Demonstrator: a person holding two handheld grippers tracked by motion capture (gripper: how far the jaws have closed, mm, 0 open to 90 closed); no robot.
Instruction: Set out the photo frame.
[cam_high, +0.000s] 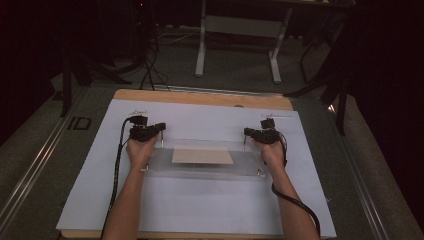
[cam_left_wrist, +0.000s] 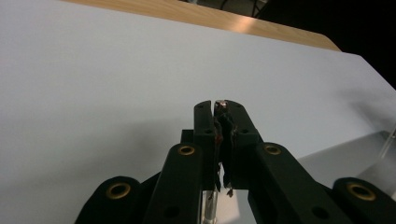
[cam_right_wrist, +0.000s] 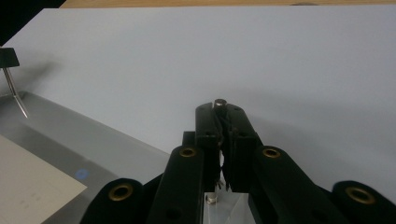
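Leftmost, from above: left gripper (cam_high: 161, 128), gripped by the left hand (cam_high: 140, 150), clenched on the left pin (cam_high: 162, 140) at the far left corner of the plate (cam_high: 200, 171). Black cable (cam_high: 119, 150) trailing down beside the forearm. Along the left gripper (cam_left_wrist: 217, 105) itself, jaws pressed together, tips pinching the left pin (cam_left_wrist: 222, 103) by its metal head, over the white sheet (cam_left_wrist: 93, 93); edge of the plate (cam_left_wrist: 355, 149) just visible at the right.

Next, centre: clear plate lying crosswise in the middle of the sheet (cam_high: 200, 215), with a beige card (cam_high: 202, 156) flat at its middle. Resting or lifted: cannot tell. Wooden table (cam_high: 200, 97) showing beyond the sheet's far edge.

Then right: right gripper (cam_high: 246, 132), in the right hand (cam_high: 272, 152), likewise clamped on the right pin (cam_high: 244, 142) at the plate's far right corner. Along the right gripper (cam_right_wrist: 219, 108), jaws closed tight on the right pin (cam_right_wrist: 220, 101); plate (cam_right_wrist: 93, 135) stretching off to the left of that view, card (cam_right_wrist: 28, 186) and a small blue dot (cam_right_wrist: 82, 174) on it, left pin (cam_right_wrist: 11, 88) far off at the edge.
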